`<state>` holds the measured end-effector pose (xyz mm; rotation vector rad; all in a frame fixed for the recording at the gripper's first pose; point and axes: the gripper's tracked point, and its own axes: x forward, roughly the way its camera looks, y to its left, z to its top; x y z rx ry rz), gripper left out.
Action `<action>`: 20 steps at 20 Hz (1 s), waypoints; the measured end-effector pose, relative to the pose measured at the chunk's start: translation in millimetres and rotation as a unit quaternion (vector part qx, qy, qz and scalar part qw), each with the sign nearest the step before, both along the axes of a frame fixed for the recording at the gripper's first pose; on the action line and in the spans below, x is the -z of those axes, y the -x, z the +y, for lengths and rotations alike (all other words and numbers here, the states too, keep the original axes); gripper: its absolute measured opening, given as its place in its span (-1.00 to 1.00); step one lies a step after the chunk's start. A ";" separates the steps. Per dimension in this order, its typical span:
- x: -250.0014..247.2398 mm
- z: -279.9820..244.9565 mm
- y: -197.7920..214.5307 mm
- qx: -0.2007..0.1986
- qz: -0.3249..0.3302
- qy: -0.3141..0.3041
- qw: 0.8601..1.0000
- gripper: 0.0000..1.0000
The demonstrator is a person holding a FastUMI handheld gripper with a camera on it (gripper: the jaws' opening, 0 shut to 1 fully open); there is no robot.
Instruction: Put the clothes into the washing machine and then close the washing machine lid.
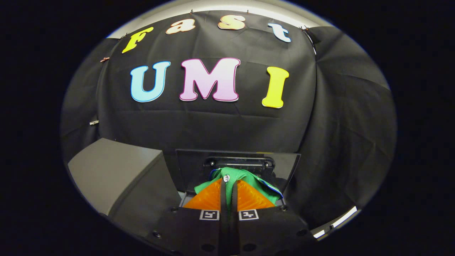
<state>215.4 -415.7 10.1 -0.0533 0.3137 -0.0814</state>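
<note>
Green garment (245,177) pinched between both fingers of gripper (229,185), nearly closed | grey washing machine (117,174) beside; raised lid (188,163) beyond

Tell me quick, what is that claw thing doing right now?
Hand-held gripper: closed, its two fingers pinching a green garment between them.

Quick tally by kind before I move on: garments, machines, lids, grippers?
Green garment, pinched between the fingers: 1
Grey washing machine: 1
Raised dark lid beyond the fingers: 1
Hand-held gripper, shut on the garment: 1
Total: 4
</note>
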 end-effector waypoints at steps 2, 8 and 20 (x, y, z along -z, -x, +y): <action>29.2 -8.5 -7.0 0.010 0.017 0.001 1.000 -0.89; 107.5 -15.1 -21.4 0.008 0.065 0.007 0.998 -0.89; 237.4 -36.3 -14.0 0.019 0.188 -0.012 0.982 -0.89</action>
